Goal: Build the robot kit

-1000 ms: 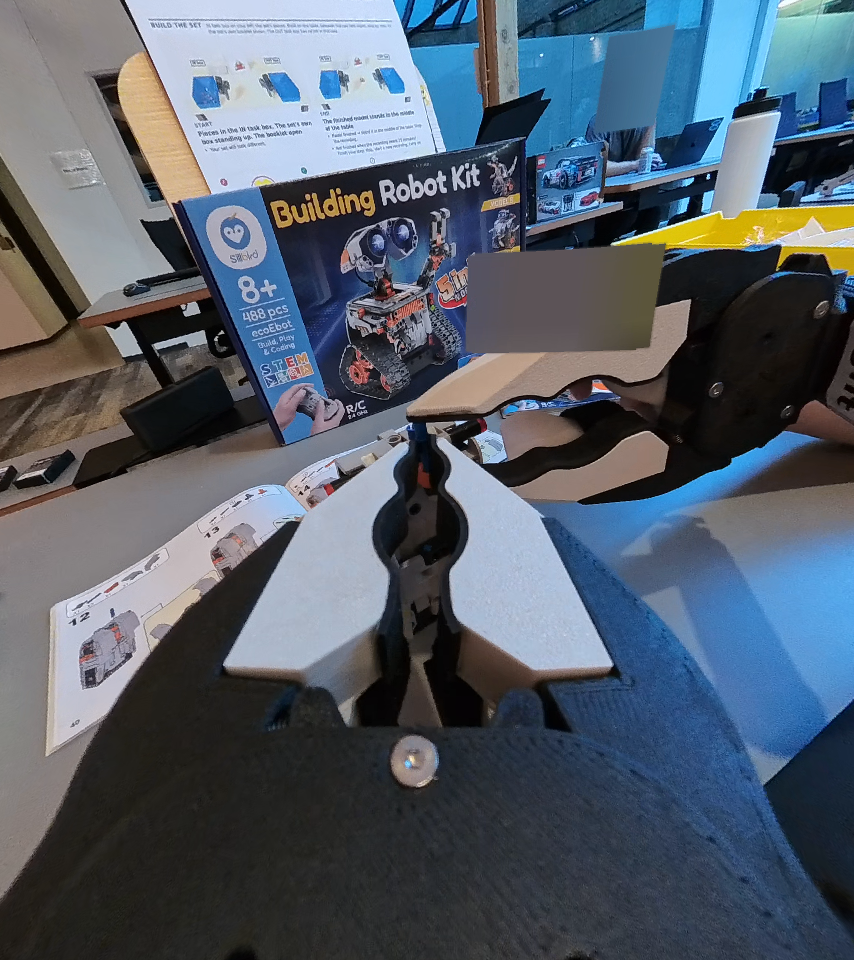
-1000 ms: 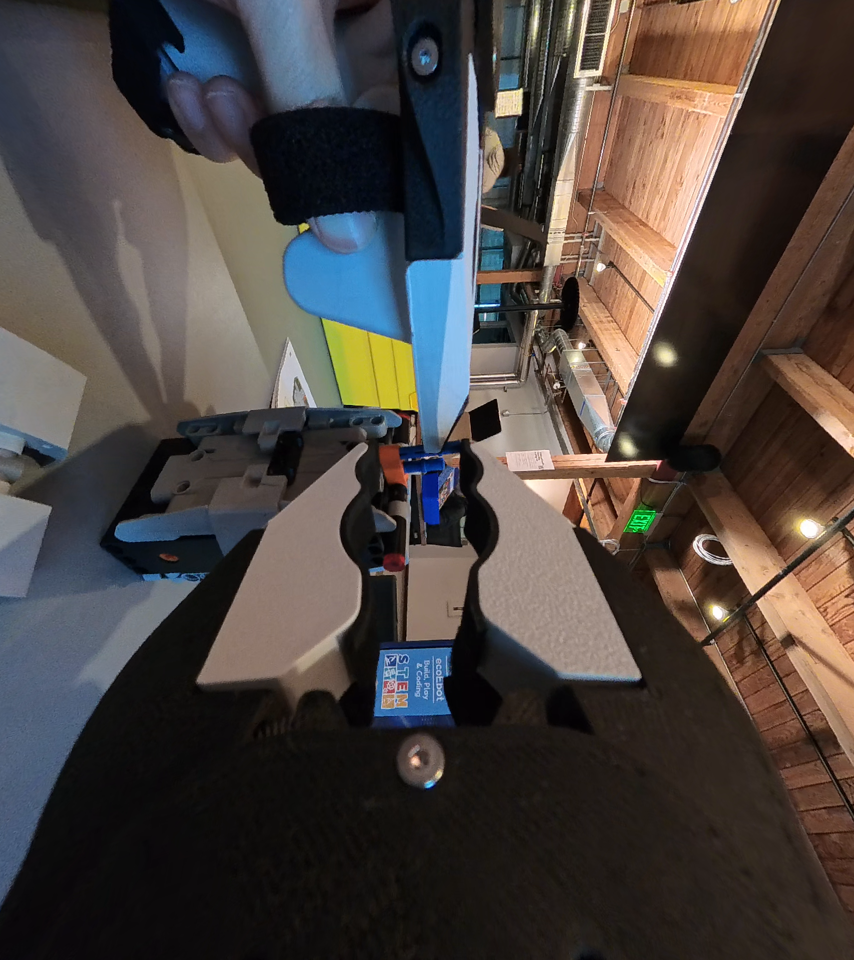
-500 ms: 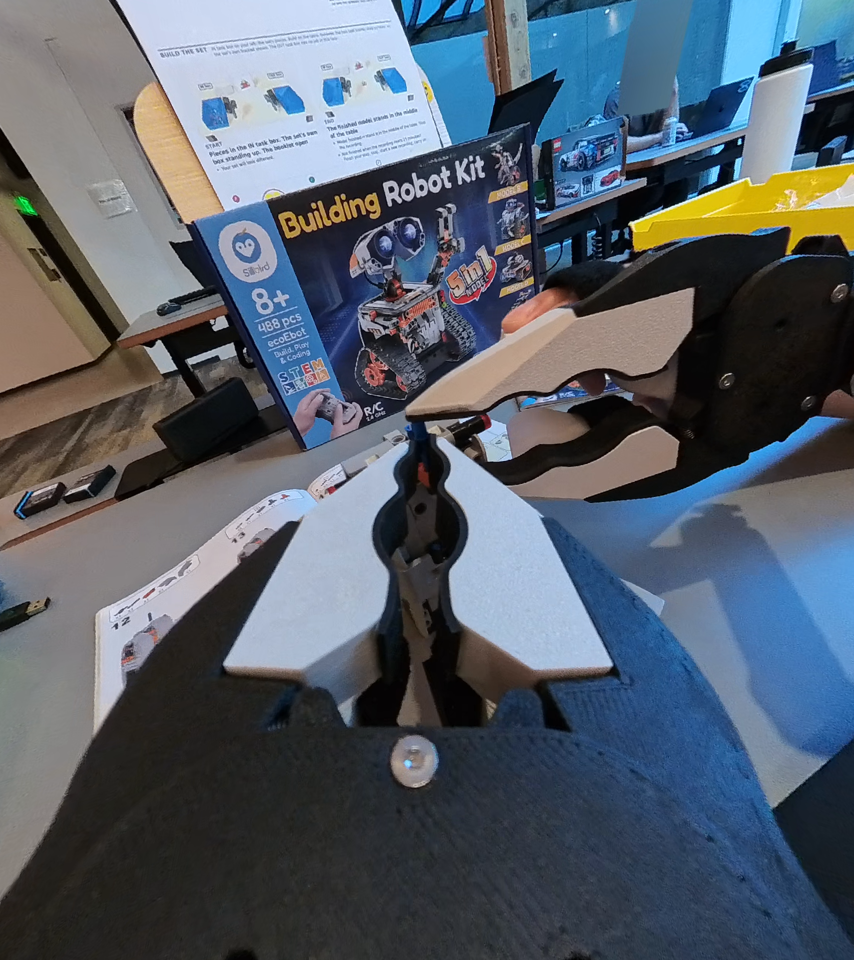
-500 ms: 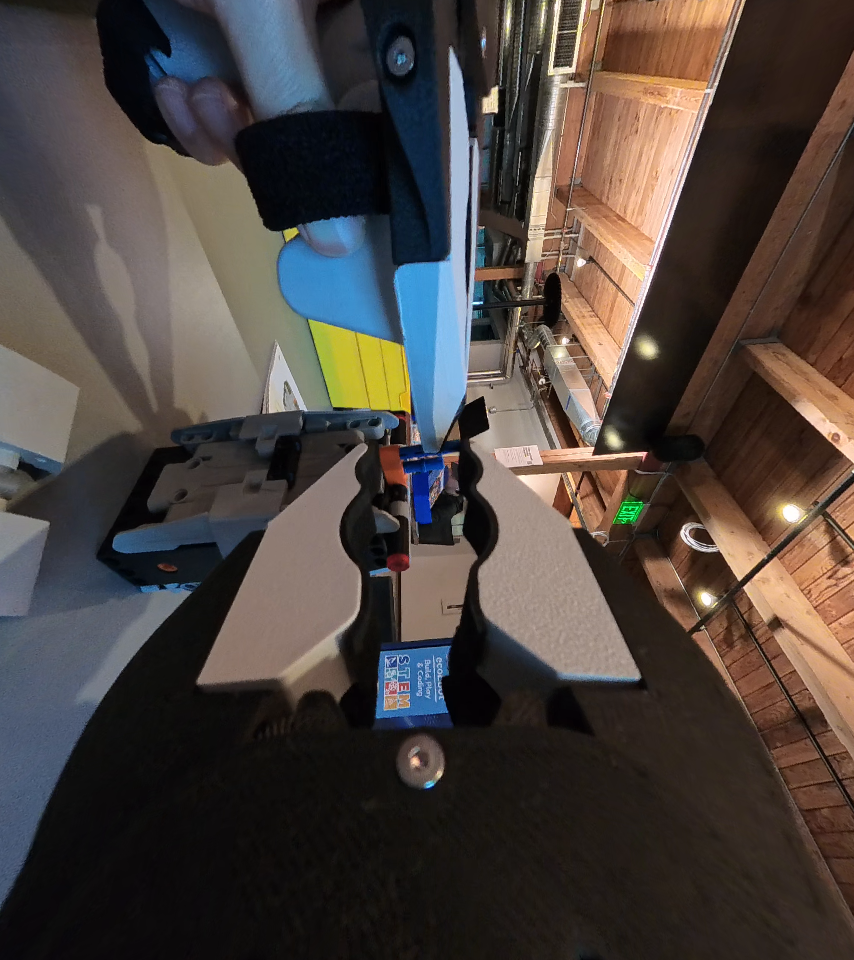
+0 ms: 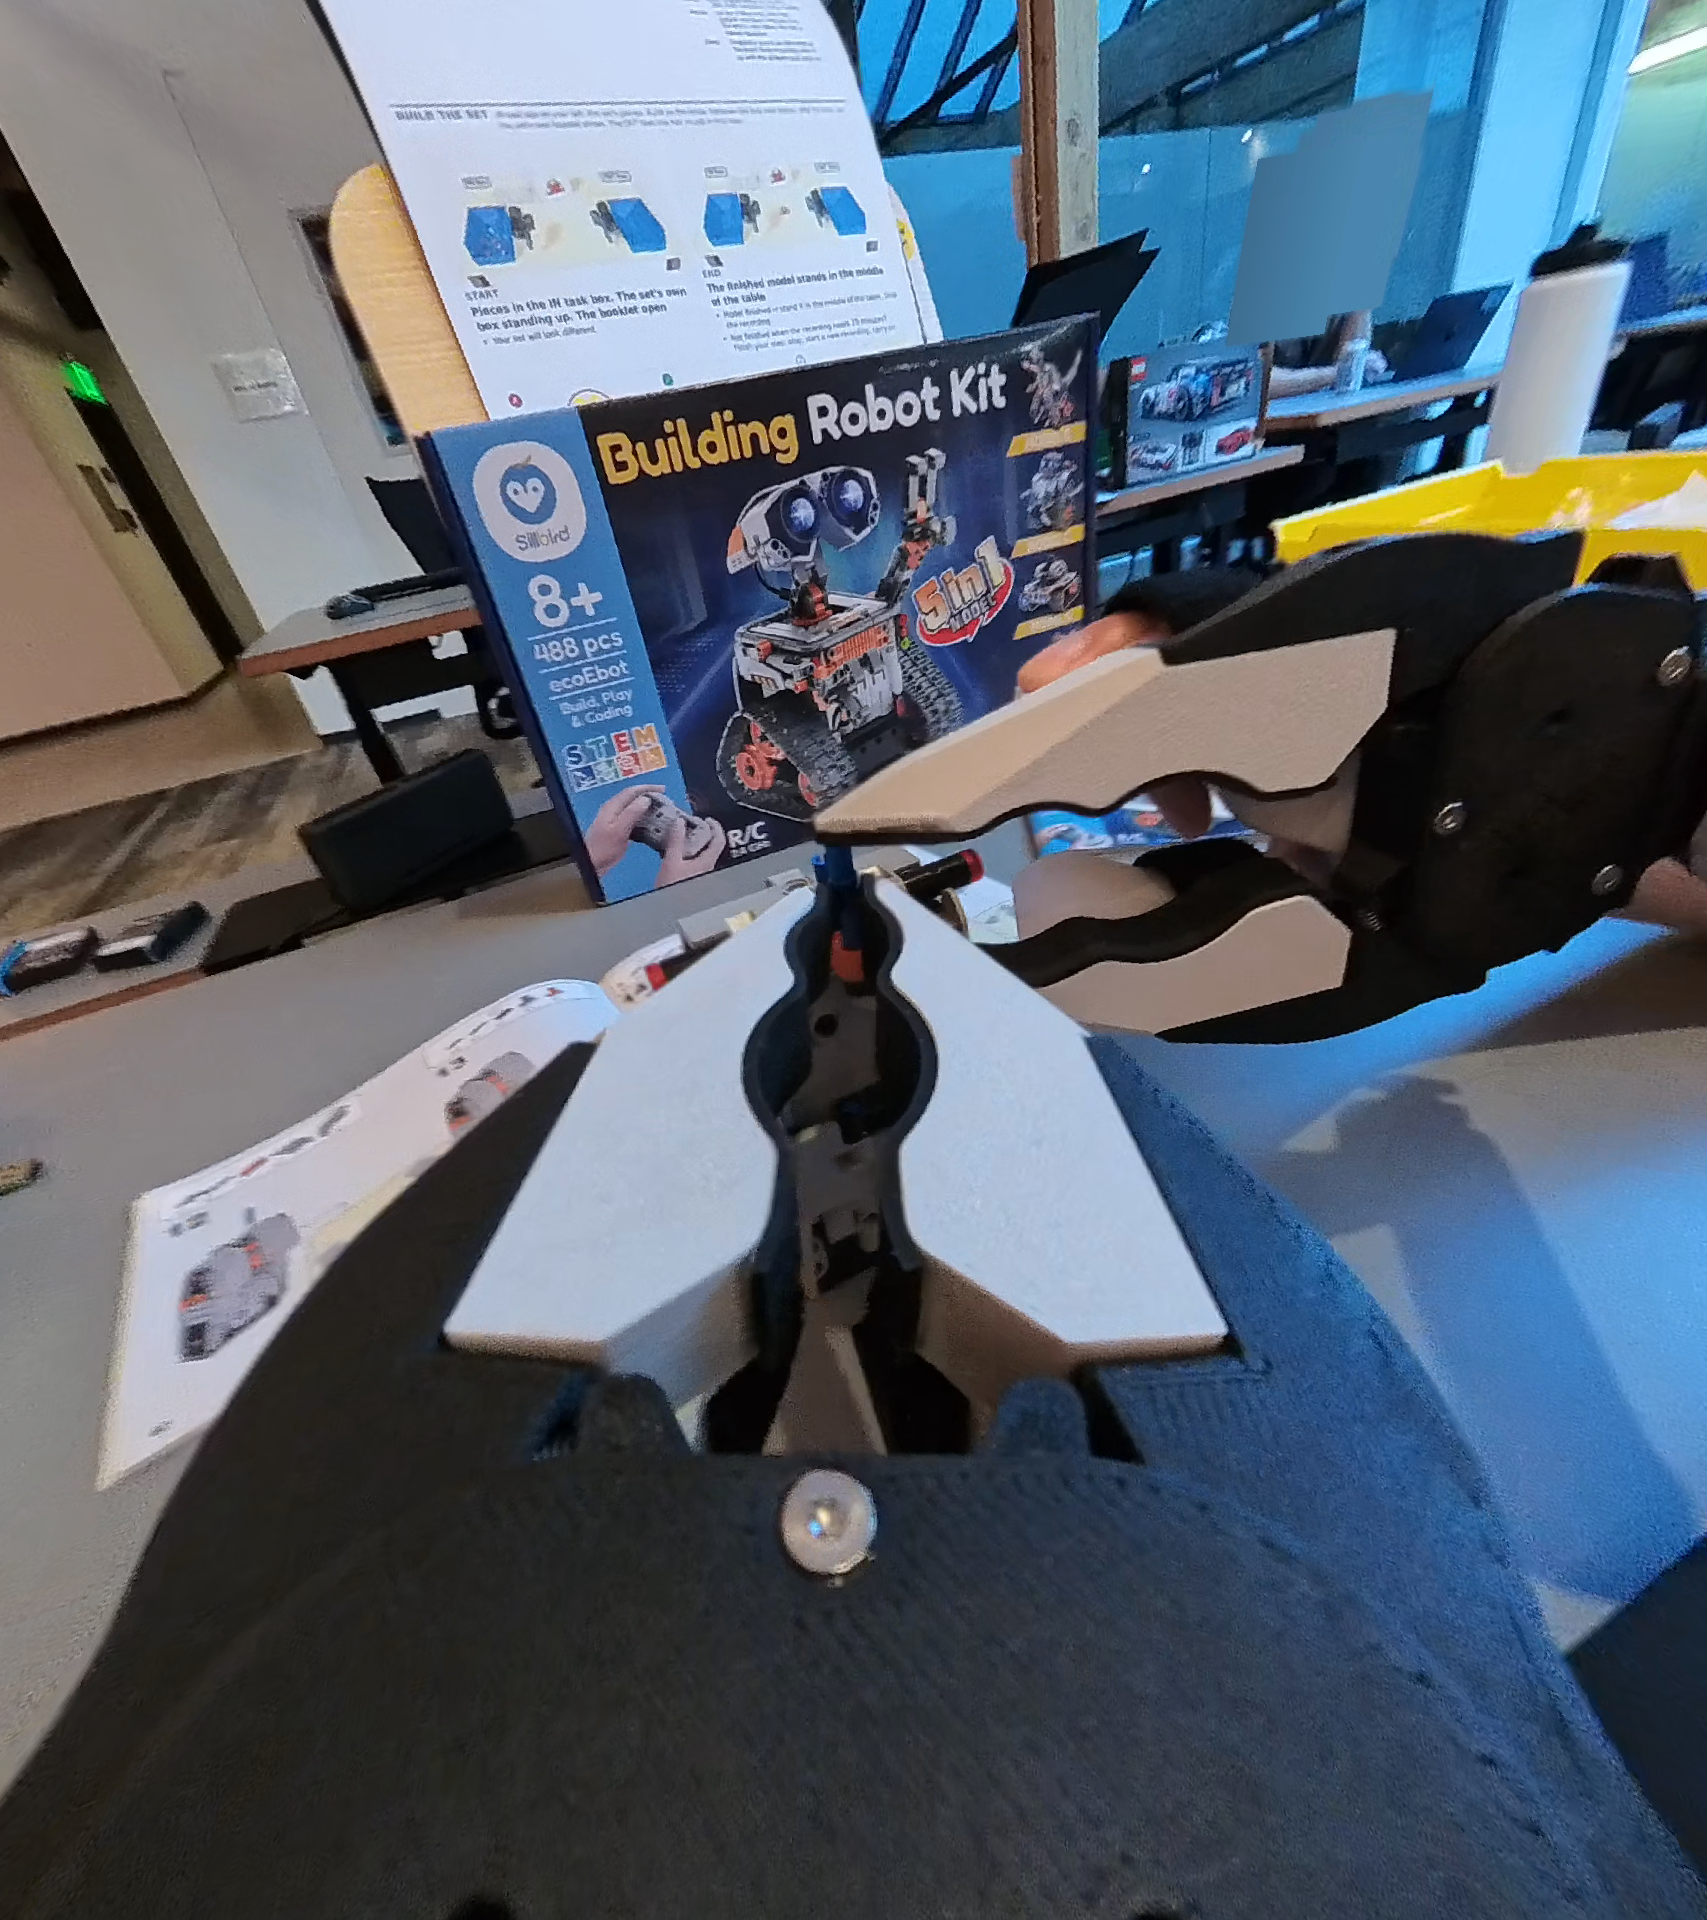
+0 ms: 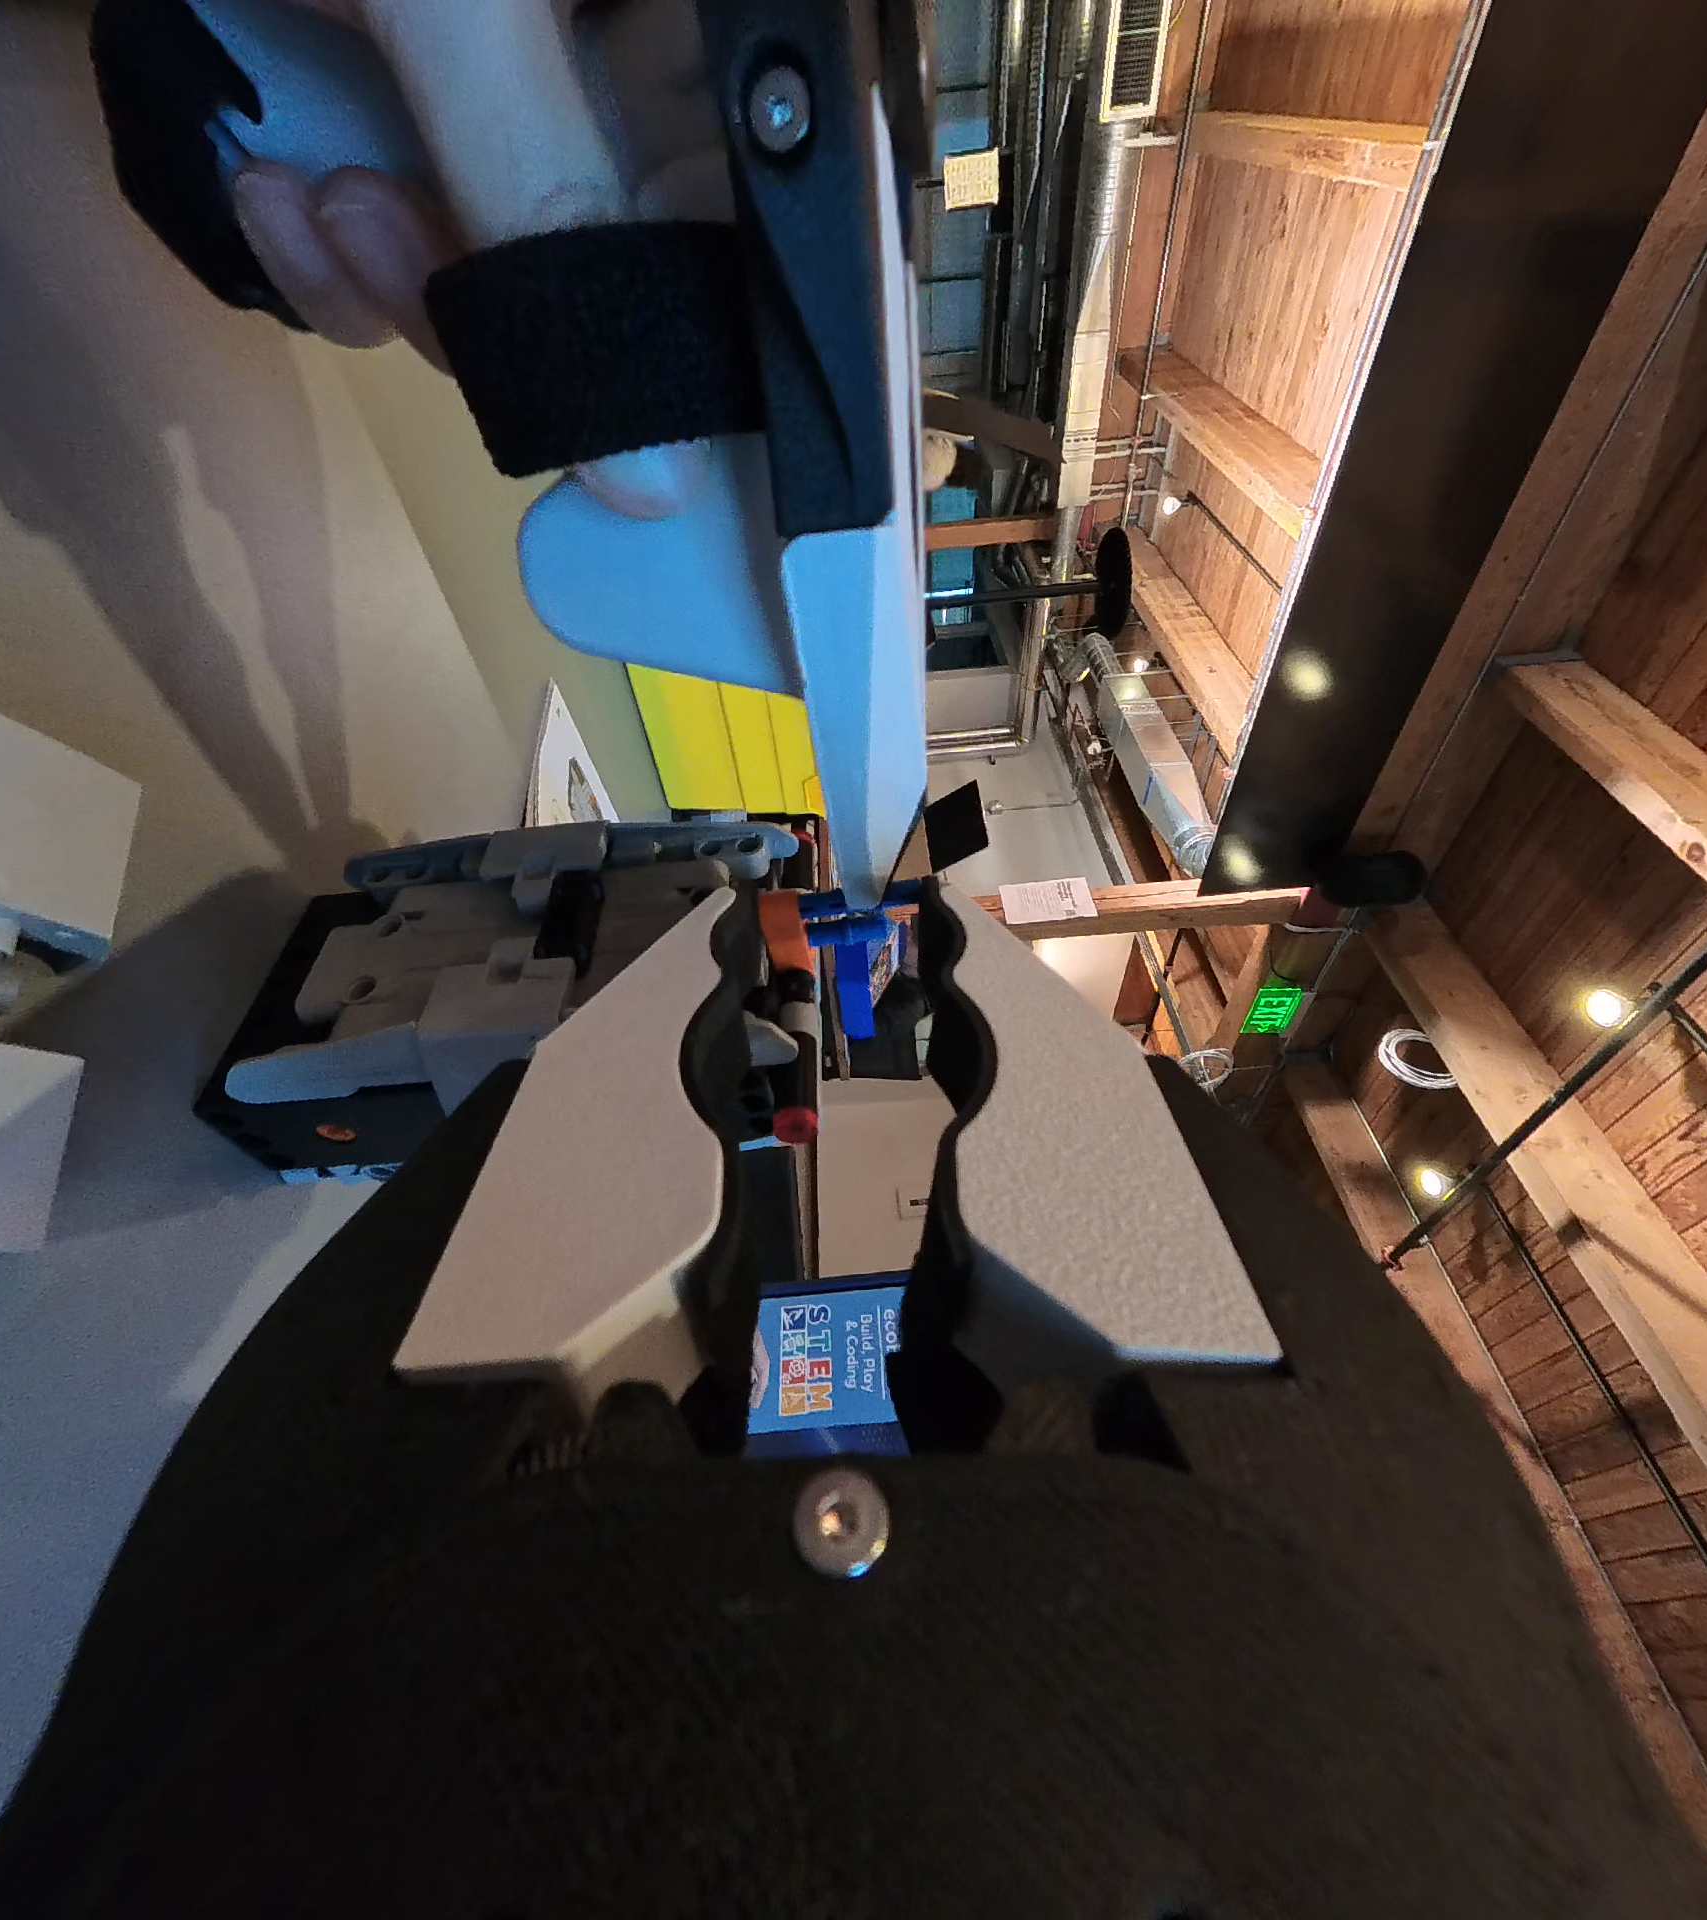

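Our left tongs (image 5: 836, 914) are clenched on a small brick model (image 5: 833, 1122) of grey, orange and blue parts, held above the grey table (image 5: 1555, 1195). Our right tongs (image 5: 890, 883) stand released, one fingertip touching the blue pin (image 6: 844, 914) atop the model. Behind stand a toy kit box (image 5: 787, 613) and an open booklet (image 5: 309, 1174); a yellow bin (image 5: 1400, 509) sits beyond.

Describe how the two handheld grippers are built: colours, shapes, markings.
The left gripper and right gripper each have a black textured body, a silver screw at its centre, and pale grey wedge-shaped jaws with wavy black inner edges. The right gripper carries a white printed label, and a black strap wraps a finger.
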{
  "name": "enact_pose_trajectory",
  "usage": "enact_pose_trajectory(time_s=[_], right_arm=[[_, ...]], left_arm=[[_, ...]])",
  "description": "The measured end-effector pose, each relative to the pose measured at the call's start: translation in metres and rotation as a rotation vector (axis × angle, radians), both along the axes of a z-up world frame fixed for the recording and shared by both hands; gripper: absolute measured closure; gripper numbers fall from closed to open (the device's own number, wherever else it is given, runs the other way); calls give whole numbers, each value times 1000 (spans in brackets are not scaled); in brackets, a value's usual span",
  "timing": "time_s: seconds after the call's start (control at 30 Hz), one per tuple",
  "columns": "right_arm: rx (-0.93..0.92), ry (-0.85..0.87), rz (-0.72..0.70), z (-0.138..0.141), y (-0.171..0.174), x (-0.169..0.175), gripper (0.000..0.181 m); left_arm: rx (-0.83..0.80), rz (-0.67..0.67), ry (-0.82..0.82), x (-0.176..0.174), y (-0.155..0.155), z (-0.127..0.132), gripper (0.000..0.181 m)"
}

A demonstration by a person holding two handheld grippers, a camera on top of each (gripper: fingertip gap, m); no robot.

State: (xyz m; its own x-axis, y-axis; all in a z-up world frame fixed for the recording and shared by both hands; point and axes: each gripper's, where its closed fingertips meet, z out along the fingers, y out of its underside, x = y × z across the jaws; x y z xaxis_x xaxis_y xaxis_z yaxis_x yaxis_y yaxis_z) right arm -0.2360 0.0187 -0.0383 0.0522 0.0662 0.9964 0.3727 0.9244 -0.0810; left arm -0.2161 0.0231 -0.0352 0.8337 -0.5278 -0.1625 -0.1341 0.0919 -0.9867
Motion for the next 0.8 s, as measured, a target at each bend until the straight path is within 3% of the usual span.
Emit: enact_pose_trajectory(time_s=[0.07, 0.43, 0.8], right_arm=[[-1, 0, 1, 0, 0, 0, 152], [17, 7, 8, 0, -1, 0, 152], [15, 10, 14, 0, -2, 0, 152]], left_arm=[[-21, -25, -39, 1, -1, 1, 169], [-44, -21, -50, 0, 1, 2, 178], [-17, 6, 67, 0, 1, -3, 180]])
